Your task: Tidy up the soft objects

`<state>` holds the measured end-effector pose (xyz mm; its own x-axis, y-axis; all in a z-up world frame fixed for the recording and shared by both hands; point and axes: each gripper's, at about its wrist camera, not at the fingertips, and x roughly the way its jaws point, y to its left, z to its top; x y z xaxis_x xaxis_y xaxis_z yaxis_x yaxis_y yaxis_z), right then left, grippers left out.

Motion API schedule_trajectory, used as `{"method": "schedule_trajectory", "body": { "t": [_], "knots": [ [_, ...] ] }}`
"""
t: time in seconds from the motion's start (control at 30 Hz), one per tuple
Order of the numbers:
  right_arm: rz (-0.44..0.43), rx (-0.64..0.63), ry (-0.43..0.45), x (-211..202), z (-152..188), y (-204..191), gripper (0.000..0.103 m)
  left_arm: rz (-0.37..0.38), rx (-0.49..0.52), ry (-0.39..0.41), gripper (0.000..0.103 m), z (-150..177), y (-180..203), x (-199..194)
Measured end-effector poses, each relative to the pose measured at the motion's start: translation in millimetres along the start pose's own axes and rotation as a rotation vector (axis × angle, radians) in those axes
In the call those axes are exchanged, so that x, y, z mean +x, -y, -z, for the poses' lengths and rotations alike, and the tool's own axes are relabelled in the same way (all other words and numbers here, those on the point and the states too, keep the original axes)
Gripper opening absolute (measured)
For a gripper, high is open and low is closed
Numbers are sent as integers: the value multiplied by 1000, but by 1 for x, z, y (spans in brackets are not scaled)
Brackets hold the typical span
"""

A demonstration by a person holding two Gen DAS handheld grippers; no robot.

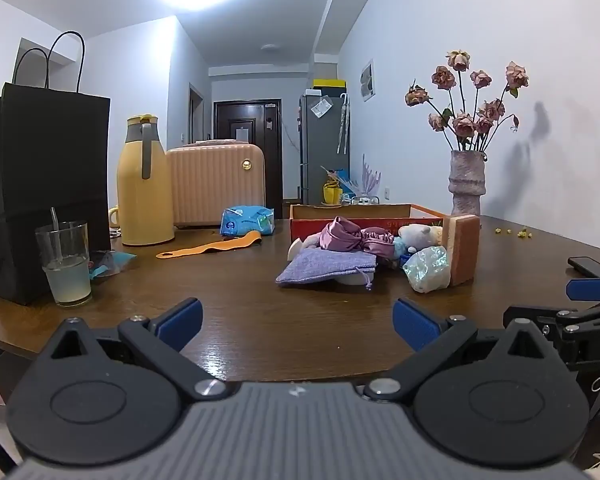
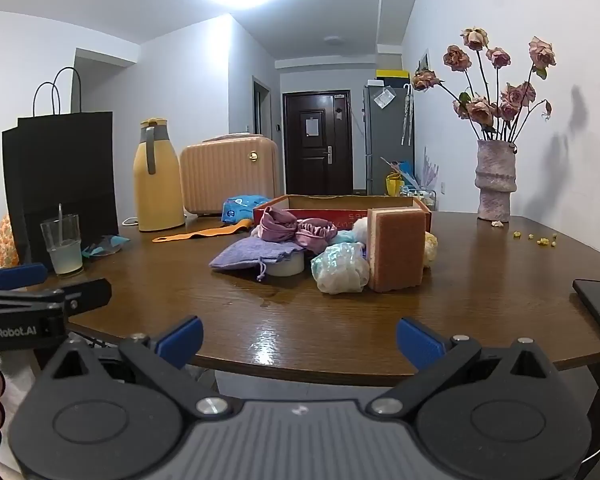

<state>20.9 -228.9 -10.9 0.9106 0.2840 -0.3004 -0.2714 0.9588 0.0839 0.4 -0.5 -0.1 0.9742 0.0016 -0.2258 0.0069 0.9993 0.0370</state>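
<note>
Left gripper (image 1: 298, 322) and right gripper (image 2: 299, 342) both hang over the near edge of the brown table (image 2: 480, 300), jaws spread wide, nothing between them. Soft pile mid-table, in front of the red box (image 2: 340, 202): lilac drawstring pouch (image 2: 252, 258), pink satin scrunchies (image 2: 300, 232), iridescent wad (image 2: 340, 266), orange sponge (image 2: 396, 248) standing on edge. Black phone (image 2: 598, 306) at right edge; glass (image 2: 64, 246) and black bag (image 2: 60, 184) at left edge.
</note>
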Motion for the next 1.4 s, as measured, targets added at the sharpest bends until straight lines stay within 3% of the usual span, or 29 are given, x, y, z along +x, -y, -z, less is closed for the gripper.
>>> {"method": "schedule_trajectory", "body": {
  "t": [1.4],
  "knots": [
    [8, 3, 1, 2, -2, 4, 103, 13, 6, 26, 103, -1, 2, -3]
  ]
}}
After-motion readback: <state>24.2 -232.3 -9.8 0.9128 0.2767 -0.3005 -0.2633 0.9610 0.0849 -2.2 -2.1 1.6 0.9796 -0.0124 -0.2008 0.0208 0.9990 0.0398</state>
